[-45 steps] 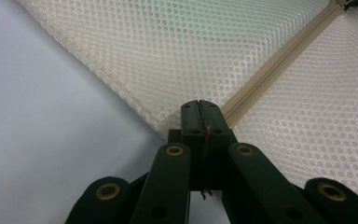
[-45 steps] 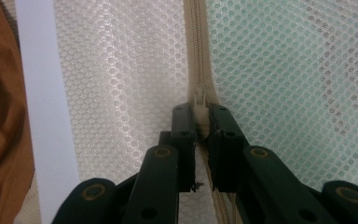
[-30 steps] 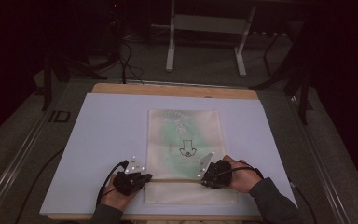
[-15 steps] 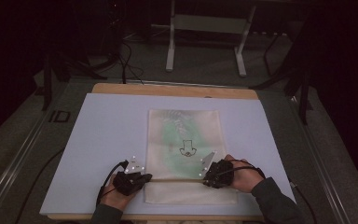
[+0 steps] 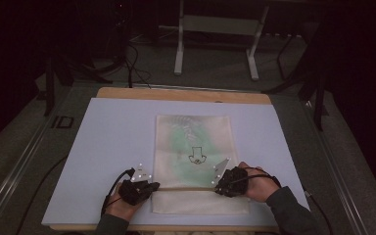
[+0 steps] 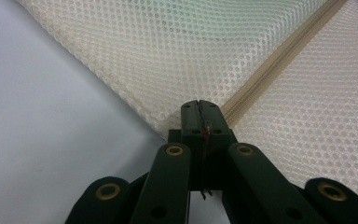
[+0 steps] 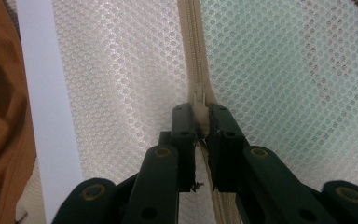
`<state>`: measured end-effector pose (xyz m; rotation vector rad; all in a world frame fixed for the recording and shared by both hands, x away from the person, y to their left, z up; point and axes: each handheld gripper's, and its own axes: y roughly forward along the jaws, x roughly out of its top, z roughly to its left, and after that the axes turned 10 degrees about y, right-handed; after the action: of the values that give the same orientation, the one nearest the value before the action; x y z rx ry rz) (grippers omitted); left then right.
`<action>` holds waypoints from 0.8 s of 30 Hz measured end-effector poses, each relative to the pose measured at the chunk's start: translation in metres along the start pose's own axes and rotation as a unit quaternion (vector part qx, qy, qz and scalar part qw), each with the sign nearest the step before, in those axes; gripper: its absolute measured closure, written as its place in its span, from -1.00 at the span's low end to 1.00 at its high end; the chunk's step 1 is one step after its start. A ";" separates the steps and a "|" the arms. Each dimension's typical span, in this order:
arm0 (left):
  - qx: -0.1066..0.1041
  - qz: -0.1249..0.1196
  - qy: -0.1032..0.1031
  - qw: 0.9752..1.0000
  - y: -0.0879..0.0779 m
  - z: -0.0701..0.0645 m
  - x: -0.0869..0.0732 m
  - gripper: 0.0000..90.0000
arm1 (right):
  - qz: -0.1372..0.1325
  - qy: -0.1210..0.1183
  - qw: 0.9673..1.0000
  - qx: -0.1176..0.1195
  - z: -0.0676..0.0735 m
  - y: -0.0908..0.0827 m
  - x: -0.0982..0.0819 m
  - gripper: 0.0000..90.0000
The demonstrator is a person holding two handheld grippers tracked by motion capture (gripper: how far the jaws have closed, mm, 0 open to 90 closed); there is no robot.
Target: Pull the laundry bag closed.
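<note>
Mesh bag [image 5: 196,161] is lying flat on the lavender mat [image 5: 107,147] covering the desk [image 5: 176,93], a green item showing through it. Left gripper [image 6: 199,106] is pinching the bag's corner right at the zipper's [image 6: 279,60] end, fingers closed tight on the fabric. Right gripper [image 7: 200,119] is sitting astride the zipper line with the slider [image 7: 198,99] just ahead of its fingertips; fingers are narrow, clamped on the zipper tape or pull, can't tell which. Likely risk: mesh bunching or slider jamming if the left hold is slipping, or the right fingers losing the small pull. Bag's near edge is lying close to the mat's front edge behind both fingers; open mat is lying outside the left fingers, less beyond the right.
</note>
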<state>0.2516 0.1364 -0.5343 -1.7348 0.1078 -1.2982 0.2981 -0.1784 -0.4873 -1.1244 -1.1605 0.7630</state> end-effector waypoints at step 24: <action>0.000 0.001 0.002 1.000 0.000 0.000 0.000 0.98 | -0.005 0.013 1.000 -0.001 -0.005 -0.006 -0.012 0.83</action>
<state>0.2517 0.1362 -0.5341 -1.7320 0.1114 -1.2995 0.2988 -0.1922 -0.4855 -1.1266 -1.1442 0.7372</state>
